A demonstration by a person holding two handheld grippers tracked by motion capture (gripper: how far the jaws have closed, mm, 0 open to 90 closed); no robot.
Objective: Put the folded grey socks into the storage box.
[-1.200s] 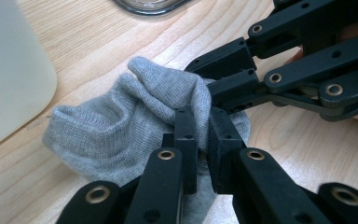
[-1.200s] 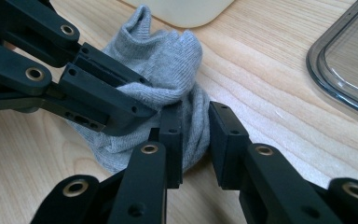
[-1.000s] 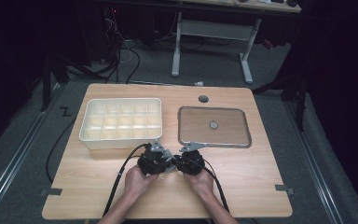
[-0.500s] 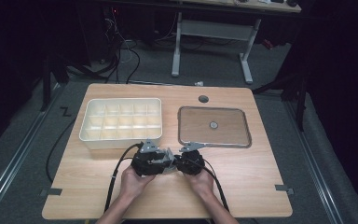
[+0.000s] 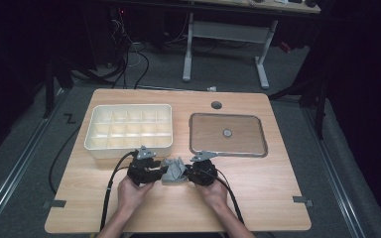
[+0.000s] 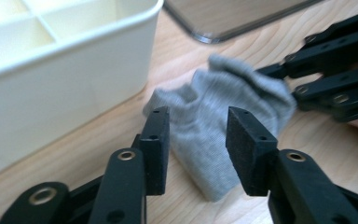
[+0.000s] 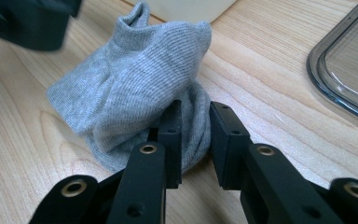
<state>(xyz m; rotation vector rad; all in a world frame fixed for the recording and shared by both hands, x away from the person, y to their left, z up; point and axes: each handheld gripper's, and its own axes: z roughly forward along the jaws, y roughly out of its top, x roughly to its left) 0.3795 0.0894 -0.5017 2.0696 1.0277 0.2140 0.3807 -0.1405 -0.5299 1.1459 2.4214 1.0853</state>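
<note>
Pale wooden table (image 5: 258,198) in a dim, seemingly cabled room: right jaws pinch the grey sock (image 7: 135,88), left jaws parted.

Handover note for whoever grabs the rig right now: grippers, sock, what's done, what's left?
Left gripper: jaws have just been opening, now open, pads clear of the grey sock that lies between them.
Right gripper: shut on a fold of the sock.
The sock sits bunched on the table, in front of the white compartment tray and beside the clear lid.
Done: sock gathered up.
Left, likely: regrip with the left, finish folding, put it in a tray compartment.
</note>
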